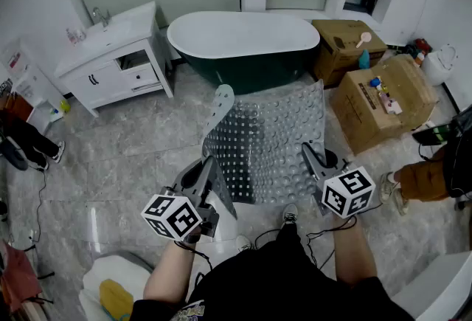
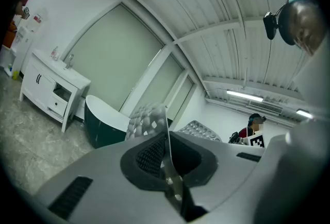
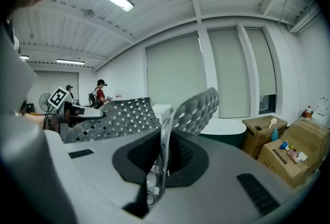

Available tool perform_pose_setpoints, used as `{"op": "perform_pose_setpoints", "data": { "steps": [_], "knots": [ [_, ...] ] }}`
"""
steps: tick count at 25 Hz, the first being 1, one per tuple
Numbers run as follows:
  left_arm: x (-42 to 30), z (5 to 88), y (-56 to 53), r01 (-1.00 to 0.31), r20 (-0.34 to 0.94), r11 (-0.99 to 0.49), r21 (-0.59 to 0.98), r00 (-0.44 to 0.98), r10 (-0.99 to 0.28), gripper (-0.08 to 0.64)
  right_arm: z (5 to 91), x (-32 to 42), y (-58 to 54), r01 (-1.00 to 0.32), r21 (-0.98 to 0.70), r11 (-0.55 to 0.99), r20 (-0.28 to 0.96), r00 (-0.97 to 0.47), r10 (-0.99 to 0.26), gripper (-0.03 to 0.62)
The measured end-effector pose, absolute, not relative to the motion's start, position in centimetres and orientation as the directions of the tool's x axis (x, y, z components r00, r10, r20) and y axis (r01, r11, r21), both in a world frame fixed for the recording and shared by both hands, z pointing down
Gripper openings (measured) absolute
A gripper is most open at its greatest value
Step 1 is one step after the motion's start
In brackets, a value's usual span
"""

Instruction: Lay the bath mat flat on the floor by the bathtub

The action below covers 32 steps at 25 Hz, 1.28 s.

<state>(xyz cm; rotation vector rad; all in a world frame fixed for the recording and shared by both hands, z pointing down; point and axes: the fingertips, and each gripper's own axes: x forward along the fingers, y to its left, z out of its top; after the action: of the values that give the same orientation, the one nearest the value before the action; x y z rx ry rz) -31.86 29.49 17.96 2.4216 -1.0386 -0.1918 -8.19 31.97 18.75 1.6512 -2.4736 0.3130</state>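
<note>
I hold the clear, bubble-textured bath mat (image 1: 274,141) up in the air by its near edge, spread between both grippers. It hangs over the marble floor just in front of the dark green bathtub (image 1: 243,43). My left gripper (image 1: 212,170) is shut on the mat's left corner, where the mat (image 2: 148,124) curls up past the jaws. On the right corner my right gripper (image 1: 310,155) is shut too, and the mat (image 3: 198,107) arches away from it. In the gripper views, the left gripper (image 2: 168,158) and the right gripper (image 3: 161,158) each pinch a thin edge. The bathtub (image 2: 100,125) lies ahead.
A white vanity cabinet (image 1: 118,61) stands left of the tub. Two cardboard boxes (image 1: 383,98) with small items sit to its right. Another person's shoe (image 1: 389,188) is at the right, and cables run on the floor near my feet. A white object (image 1: 110,279) lies at bottom left.
</note>
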Motion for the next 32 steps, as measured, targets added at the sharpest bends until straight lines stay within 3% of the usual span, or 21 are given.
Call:
{"op": "perform_pose_setpoints", "data": {
  "steps": [32],
  "knots": [
    [-28.9,18.8,26.1,-0.654,0.091,-0.552,0.517,0.683,-0.725,0.029,18.9,-5.1,28.6,-0.916,-0.115,0.383,0.244,-0.4,-0.884,0.031]
  ]
}}
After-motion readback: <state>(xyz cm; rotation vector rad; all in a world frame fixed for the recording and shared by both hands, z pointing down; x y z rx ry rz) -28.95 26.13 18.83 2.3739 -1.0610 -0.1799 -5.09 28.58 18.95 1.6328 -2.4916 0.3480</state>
